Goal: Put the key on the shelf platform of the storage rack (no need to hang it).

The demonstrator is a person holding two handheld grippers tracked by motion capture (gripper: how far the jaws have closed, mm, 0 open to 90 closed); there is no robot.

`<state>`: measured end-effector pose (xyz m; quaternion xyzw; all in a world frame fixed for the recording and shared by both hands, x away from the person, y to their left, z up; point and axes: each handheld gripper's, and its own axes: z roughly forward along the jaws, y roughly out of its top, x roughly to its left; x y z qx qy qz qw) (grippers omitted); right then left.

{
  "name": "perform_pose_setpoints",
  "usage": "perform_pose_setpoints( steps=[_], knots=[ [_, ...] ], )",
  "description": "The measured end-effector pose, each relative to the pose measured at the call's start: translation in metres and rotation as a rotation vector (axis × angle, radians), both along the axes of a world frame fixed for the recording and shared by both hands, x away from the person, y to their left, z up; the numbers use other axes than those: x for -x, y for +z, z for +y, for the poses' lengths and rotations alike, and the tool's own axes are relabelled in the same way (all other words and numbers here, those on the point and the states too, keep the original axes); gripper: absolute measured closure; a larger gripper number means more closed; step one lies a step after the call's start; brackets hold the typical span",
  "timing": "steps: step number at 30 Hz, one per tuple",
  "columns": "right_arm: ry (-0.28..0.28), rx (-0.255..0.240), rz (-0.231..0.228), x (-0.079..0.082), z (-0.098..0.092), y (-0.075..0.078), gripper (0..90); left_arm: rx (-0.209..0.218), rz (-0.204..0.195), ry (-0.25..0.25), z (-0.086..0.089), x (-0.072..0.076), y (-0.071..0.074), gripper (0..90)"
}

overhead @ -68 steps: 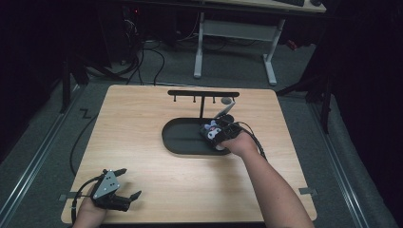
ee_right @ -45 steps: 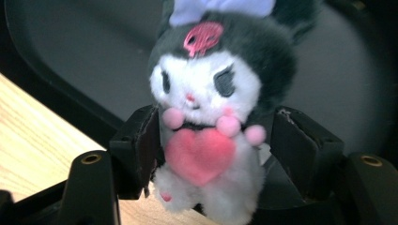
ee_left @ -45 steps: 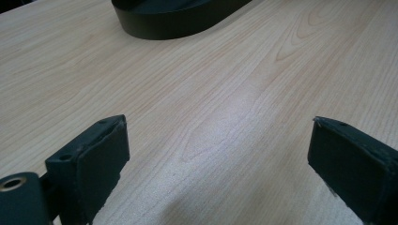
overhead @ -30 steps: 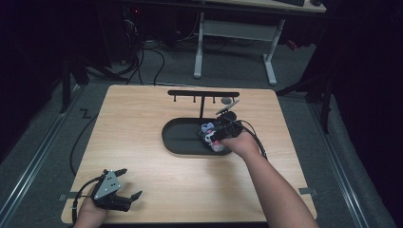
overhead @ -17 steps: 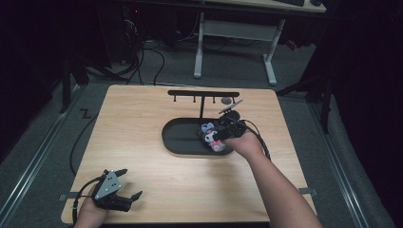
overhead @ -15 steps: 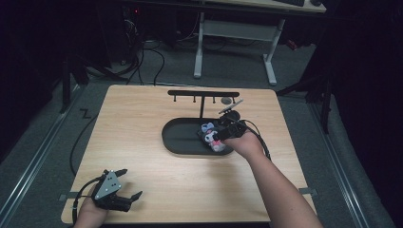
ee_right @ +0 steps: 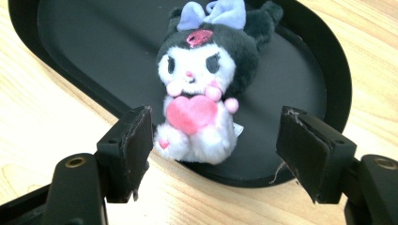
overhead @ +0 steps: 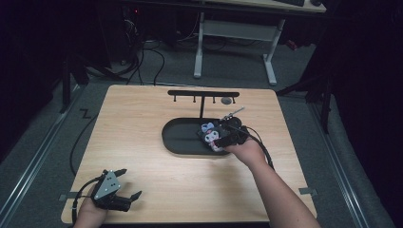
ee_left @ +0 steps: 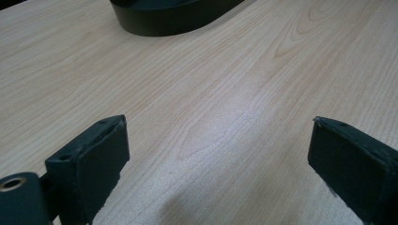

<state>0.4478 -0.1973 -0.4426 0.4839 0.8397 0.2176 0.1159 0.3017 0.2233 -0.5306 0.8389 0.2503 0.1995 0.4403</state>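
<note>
A small plush toy (ee_right: pixel 202 79), black and white with a lilac bow and a pink heart, lies at the right end of a black oval tray (ee_right: pixel 84 42), its feet over the near rim. My right gripper (ee_right: pixel 217 136) is open around its lower end. The jaws have just been opening and neither pad presses on the toy. In the high view the plush toy (overhead: pixel 210 135) rests in the tray (overhead: pixel 178 137) with the right gripper (overhead: pixel 217 138) right of it. My left gripper (overhead: pixel 132 182) stands open at the table's front left corner, over bare wood (ee_left: pixel 218 140).
A black rack with hooks (overhead: pixel 203 94) stands behind the tray, a small grey round object (overhead: pixel 226 100) beside it. The left gripper view shows the tray (ee_left: pixel 164 18) far off. Beyond the wooden table (overhead: pixel 142 118) are cables, grey floor and a white desk frame (overhead: pixel 233 33).
The right hand has shifted slightly to the right at the tray's end, and the plush toy stays in the tray. The left gripper has not moved.
</note>
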Motion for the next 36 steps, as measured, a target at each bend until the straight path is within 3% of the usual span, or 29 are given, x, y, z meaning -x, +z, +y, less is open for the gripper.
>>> perform_pose_setpoints(
  steps=[4,8,11,14,16,19,20,26,31,33,35,36],
  knots=[
    [-0.013,-0.021,-0.084,0.017,-0.011,-0.004,23.5,0.000,0.001,0.002,0.000,-0.001,0.000,6.1],
    [-0.022,-0.077,-0.146,0.034,-0.018,-0.004,20.5,-0.003,0.004,0.002,0.000,-0.001,0.000,6.1],
    [-0.022,-0.067,-0.191,0.047,-0.020,-0.009,18.3,-0.006,0.002,-0.002,-0.001,0.000,0.000,6.1],
    [-0.018,-0.066,-0.210,0.056,-0.021,-0.012,17.8,-0.007,0.001,-0.003,-0.002,0.000,0.000,6.1],
    [-0.023,-0.104,-0.237,0.072,-0.026,-0.019,16.9,-0.005,-0.001,0.000,-0.001,0.000,0.000,6.1],
    [-0.028,-0.124,-0.250,0.079,-0.030,-0.023,15.7,0.000,-0.003,0.004,0.000,0.000,0.001,6.1],
    [-0.032,-0.133,-0.290,0.089,-0.034,-0.027,14.9,0.002,-0.012,0.009,0.000,0.000,0.001,6.1],
    [-0.044,-0.168,-0.415,0.119,-0.048,-0.044,15.1,0.005,0.000,0.030,0.002,-0.003,0.000,4.7],
    [-0.051,-0.183,-0.447,0.144,-0.058,-0.059,15.1,0.003,-0.007,0.039,0.001,0.000,0.001,4.4],
    [-0.071,-0.222,-0.482,0.158,-0.063,-0.063,15.6,-0.001,-0.011,0.037,-0.001,0.001,0.001,3.6],
    [-0.094,-0.283,-0.473,0.166,-0.067,-0.063,15.6,-0.006,-0.012,0.038,-0.003,0.002,0.002,3.5],
    [-0.100,-0.281,-0.484,0.169,-0.067,-0.064,15.6,-0.006,-0.011,0.036,-0.004,0.002,0.002,3.4]
  ],
)
